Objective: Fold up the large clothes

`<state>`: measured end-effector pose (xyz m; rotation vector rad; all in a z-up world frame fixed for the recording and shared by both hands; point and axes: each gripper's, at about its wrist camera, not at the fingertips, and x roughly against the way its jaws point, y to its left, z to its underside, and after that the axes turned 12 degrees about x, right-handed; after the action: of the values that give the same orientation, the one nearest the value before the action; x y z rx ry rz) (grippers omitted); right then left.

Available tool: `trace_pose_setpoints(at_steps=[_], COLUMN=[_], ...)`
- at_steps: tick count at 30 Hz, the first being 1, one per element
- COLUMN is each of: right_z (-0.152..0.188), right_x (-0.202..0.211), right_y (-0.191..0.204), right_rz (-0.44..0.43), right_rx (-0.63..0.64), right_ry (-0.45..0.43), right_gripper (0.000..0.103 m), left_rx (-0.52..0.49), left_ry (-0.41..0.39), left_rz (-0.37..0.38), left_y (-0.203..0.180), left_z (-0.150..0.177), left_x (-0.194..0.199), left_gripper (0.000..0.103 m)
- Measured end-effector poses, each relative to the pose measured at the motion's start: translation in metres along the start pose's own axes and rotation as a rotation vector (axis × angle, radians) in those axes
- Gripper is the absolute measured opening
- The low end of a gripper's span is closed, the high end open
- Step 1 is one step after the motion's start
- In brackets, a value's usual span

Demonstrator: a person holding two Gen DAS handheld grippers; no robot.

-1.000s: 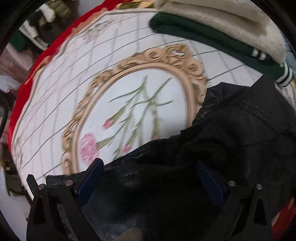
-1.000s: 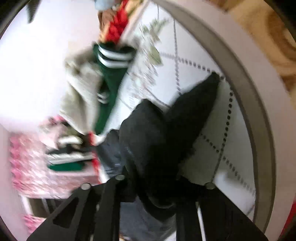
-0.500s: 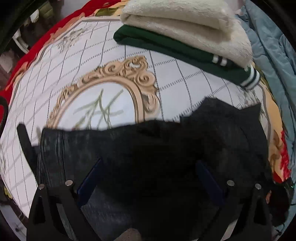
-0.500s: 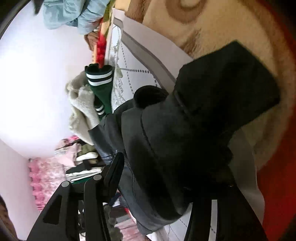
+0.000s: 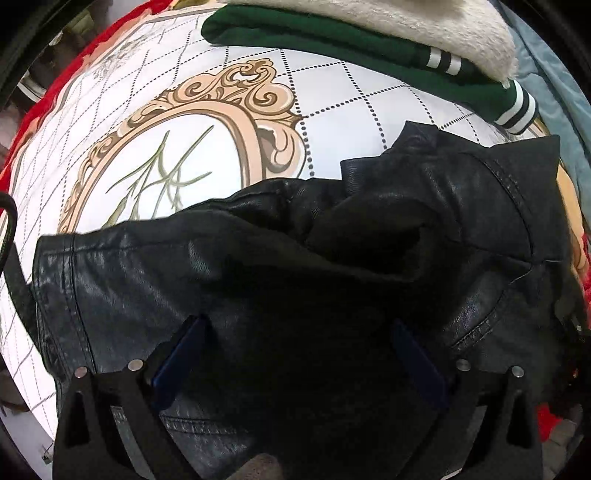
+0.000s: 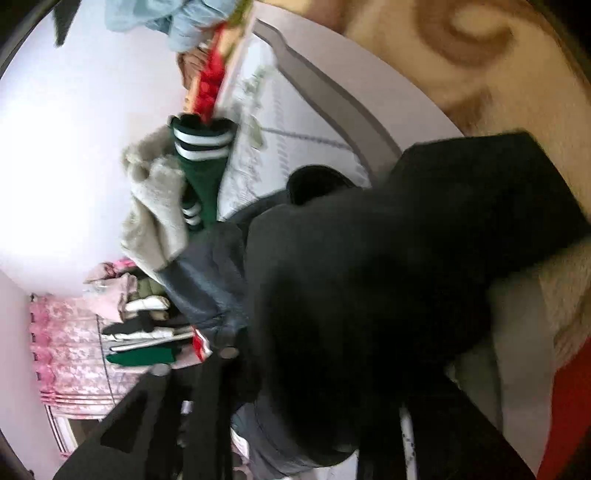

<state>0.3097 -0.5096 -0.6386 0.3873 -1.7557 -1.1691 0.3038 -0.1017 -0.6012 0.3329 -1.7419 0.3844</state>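
A black leather jacket lies crumpled on the patterned bedspread, its collar end toward the right. My left gripper points almost straight down over the jacket's near part. Its blue pads stand wide apart, open, with leather below them. In the right wrist view the jacket fills the middle as a dark bunched fold. My right gripper has that fold between its jaws, which are closing on it. Its fingertips are mostly hidden by the fabric.
A folded green garment with white stripes and a cream fleece are stacked at the far side of the bed. Light blue fabric lies to their right. A heap of clothes sits beyond the bed edge.
The left gripper has slid across the bed over the jacket, which now lies lower and more spread. The right gripper's jaws opened wider around the fold and have narrowed on it again.
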Motion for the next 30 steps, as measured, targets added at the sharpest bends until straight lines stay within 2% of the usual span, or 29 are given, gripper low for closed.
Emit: trace_pose_setpoints(at_steps=[4,8,12,15,20,23,24,26,27,30], right_z=[-0.006,-0.014,-0.019,-0.011,0.035,0.068,0.084,0.108,0.126,0.175], right_x=[0.017,0.029,0.024,0.013,-0.002,-0.019,-0.030,-0.044,-0.058,-0.090], right_y=[0.049,0.103,0.168,0.208,0.263,0.286,0.294,0.302,0.306,0.306], right_rz=[-0.010,0.019,0.088,0.150,0.182,0.171,0.155,0.129,0.109,0.080], right_rx=[0.078,0.195,0.377,0.520,0.760,0.866,0.903,0.942,0.965,1.010], right_ry=[-0.062,-0.100,-0.096,-0.064,0.025,0.090,0.125,0.178,0.218,0.327], right_gripper=[0.015,0.015,0.015,0.015,0.015,0.015,0.015,0.015,0.015,0.015], left_rx=[-0.035,-0.056,-0.080,-0.050,0.207,0.362,0.422,0.498,0.546,0.616], left_ry=[-0.018,-0.016,0.002,0.033,-0.011,-0.077,-0.096,-0.119,-0.137,-0.187], left_rz=[0.027,0.104,0.193,0.248,0.302,0.258,0.229,0.198,0.163,0.090], left_y=[-0.021,-0.049,-0.074,-0.067,0.021,0.097,0.133,0.173,0.205,0.264], left_z=[-0.009,-0.024,-0.043,-0.053,-0.051,-0.034,-0.025,-0.012,0.000,0.025], left_x=[-0.003,-0.008,-0.010,-0.008,0.030,0.061,0.071,0.086,0.096,0.116], left_gripper=[0.103,0.103,0.103,0.103,0.103,0.103,0.103,0.103,0.103,0.103])
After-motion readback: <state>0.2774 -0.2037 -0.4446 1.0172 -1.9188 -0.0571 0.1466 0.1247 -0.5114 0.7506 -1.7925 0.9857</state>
